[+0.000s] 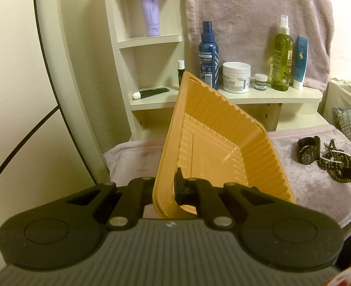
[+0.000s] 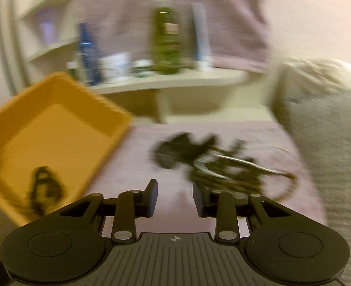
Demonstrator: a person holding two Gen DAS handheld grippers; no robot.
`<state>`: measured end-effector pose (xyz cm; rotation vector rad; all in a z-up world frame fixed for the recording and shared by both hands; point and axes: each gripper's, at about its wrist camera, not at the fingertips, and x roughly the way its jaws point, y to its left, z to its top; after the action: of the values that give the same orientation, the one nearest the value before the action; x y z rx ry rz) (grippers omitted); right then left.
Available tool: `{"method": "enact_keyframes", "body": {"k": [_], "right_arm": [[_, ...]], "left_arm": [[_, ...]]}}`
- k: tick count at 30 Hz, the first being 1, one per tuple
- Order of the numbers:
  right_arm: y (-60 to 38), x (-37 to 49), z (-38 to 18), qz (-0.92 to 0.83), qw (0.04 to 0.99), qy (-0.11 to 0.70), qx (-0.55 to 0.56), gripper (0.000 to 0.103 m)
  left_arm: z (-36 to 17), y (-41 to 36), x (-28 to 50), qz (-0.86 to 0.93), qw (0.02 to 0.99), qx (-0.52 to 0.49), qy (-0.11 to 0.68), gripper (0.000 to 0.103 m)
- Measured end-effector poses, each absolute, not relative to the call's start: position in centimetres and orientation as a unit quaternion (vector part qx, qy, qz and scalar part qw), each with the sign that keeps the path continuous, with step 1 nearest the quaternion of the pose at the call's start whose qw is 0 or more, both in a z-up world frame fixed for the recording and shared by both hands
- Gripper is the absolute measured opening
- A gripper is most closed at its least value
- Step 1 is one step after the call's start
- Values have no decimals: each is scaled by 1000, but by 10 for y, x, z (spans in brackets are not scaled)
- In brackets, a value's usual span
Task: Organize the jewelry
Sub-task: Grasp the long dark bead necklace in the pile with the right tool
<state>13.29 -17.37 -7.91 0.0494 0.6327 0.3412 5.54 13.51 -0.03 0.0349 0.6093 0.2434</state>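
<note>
While left tongs [image 1: 168, 186] clamp tray [image 1: 213, 140], beads [image 2: 225, 166] lie just beyond right tongs [image 2: 175, 200].

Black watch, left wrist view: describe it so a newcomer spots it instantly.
Start at the orange tray tilted above the pink blanket. Right of it lies the black watch, beside tangled brown bead strands. It alone has a flat round dial and wide strap.

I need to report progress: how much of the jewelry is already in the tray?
Done: one dark piece lies in the tray. In hand: left claw grips the tray's rim; right claw is open, empty. Left: watch and beads on the towel.
</note>
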Motion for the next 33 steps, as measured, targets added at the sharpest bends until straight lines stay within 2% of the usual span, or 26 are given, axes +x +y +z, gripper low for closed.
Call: {"method": "enact_keyframes", "body": {"k": [9, 20, 29, 32, 33], "right_arm": [[-224, 141, -87, 92, 944, 314, 41, 33], [-225, 151, -92, 92, 945, 314, 23, 33], [-255, 172, -98, 17, 946, 321, 29, 33], [-263, 182, -104, 10, 944, 329, 39, 30], [-265, 186, -106, 12, 942, 333, 44, 26]], "left_arm": [[0, 134, 56, 120, 946, 19, 300, 5], [0, 135, 56, 120, 946, 19, 301, 5], [-2, 136, 56, 121, 945, 21, 302, 5], [-2, 136, 56, 122, 945, 22, 302, 5], [-2, 137, 56, 122, 945, 21, 303, 5]]}}
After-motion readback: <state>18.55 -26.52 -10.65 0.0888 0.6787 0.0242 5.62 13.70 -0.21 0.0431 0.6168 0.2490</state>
